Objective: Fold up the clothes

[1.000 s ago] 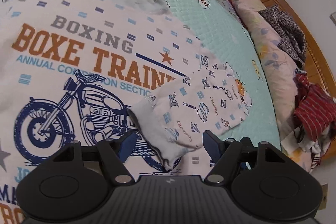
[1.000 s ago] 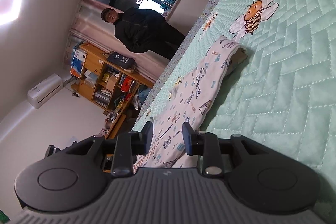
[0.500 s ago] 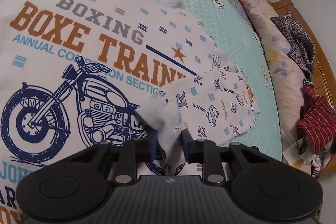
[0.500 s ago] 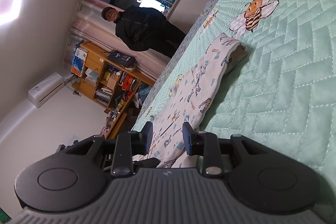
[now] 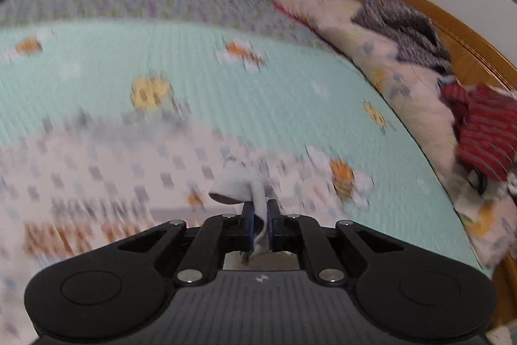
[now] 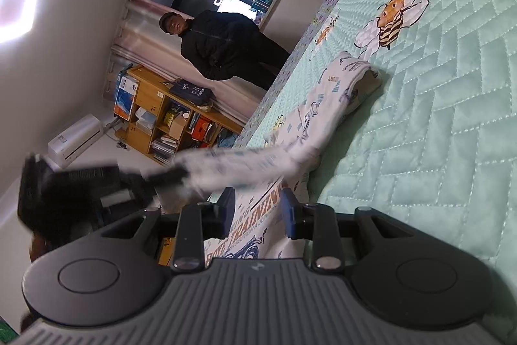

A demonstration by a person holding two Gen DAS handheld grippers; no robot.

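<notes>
A left gripper [image 5: 259,215] pinches the grey cuff [image 5: 237,188] of one printed shirt [image 5: 97,183], its two blue pads having just closed on the cloth, which bunches above the fingertips and trails down between them. The shirt itself lies spread on a mint-green quilted bedspread [image 5: 226,92], ahead of and to the left of those fingers, blurred in that view so that its lettering there cannot be read.

In the right wrist view, the right gripper [image 6: 257,212] stands with its two fingers apart, nothing pressed between the pads; the shirt's front lies just beyond them, and the words "TRAINING" in orange and part of "BOXING" in grey show in the gap, above part of a dark blue drawing. One sleeve [image 6: 245,162] stretches taut from the shirt across and above the fingertips to the blurred left gripper at the left. A second sleeve [image 6: 342,86] lies flat on the bedspread further ahead, with small writing too fine to read.

Two large cartoon bees [image 6: 392,18] can be counted on the bedspread beyond the right fingers, with smaller ones toward the far edge. One person in dark clothes [image 6: 226,47] stands past the bed by a wooden shelf unit [image 6: 161,115]. To the right of the left fingers, one long pillow [image 5: 381,54] carries a heap of dark patterned clothes [image 5: 404,31] and a red striped garment [image 5: 488,138], against a wooden headboard [image 5: 468,54].
</notes>
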